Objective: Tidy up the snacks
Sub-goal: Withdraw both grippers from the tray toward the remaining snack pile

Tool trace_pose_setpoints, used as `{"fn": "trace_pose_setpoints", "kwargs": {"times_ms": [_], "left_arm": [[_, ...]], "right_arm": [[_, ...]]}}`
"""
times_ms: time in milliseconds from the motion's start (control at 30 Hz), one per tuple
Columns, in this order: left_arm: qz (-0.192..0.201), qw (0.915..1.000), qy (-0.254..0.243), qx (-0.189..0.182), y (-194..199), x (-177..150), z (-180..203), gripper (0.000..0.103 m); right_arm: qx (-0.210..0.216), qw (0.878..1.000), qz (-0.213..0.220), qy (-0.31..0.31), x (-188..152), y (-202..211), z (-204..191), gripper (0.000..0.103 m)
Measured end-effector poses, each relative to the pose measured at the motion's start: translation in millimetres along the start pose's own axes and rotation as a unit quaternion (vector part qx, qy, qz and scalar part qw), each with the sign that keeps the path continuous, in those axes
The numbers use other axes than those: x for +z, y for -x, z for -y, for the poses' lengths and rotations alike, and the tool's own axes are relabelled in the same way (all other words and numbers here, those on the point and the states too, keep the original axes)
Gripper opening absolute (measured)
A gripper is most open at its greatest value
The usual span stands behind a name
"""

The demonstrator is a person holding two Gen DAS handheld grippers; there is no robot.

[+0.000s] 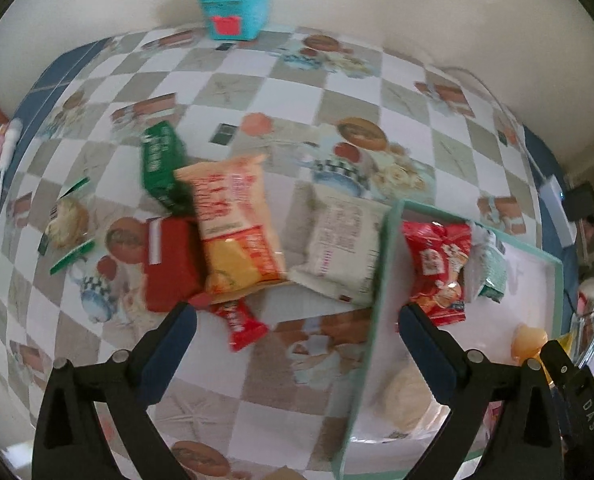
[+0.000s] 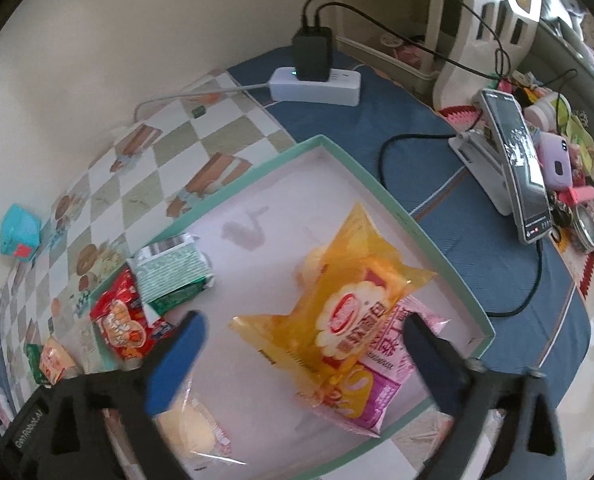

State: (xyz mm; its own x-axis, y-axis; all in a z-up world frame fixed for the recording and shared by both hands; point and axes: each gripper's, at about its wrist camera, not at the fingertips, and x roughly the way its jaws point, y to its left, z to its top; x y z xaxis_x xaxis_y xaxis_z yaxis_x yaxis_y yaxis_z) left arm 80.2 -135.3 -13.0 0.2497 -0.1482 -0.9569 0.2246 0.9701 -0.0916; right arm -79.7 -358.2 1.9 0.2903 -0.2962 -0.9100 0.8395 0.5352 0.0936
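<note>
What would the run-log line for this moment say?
left tool: open, empty, over table pile | right tool: open, empty, over yellow packet | tray: several snacks in | orange bag: still on table

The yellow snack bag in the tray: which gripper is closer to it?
Right. The right gripper hangs open right over the yellow snack bag; the left gripper is open over the tablecloth beside the tray.

Both the left gripper (image 1: 297, 322) and the right gripper (image 2: 305, 334) are matte black plastic with triangular cut-outs, silver round screw heads at the joints, and dark blue pads lining the fingers (image 2: 177, 364), with small white lettering on the housings.
</note>
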Motion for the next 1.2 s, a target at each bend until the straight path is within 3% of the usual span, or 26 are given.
{"fn": "trace_pose_setpoints", "kwargs": {"times_ms": [300,467,700,1200], "left_arm": [[0.046,0.9982,0.031,0.024,30.2,6.7,-56.6,0.101],[0.073,0.9948,0.026,0.066,46.2,6.4,-87.7,0.101],[0.089,0.9886,0.057,0.107,58.1,2.1,-135.8,0.101],[0.092,0.9819,0.124,0.110,65.2,0.3,-196.7,0.101]], "right_arm": [[0.021,0.997,0.011,0.076,-25.2,13.7,-48.8,0.103],[0.040,0.991,0.014,0.124,-46.5,21.4,-80.2,0.103],[0.065,0.984,0.018,0.164,-66.9,30.2,-111.8,0.103],[0.080,0.972,0.008,0.221,-100.2,25.2,-152.6,0.103]]}}
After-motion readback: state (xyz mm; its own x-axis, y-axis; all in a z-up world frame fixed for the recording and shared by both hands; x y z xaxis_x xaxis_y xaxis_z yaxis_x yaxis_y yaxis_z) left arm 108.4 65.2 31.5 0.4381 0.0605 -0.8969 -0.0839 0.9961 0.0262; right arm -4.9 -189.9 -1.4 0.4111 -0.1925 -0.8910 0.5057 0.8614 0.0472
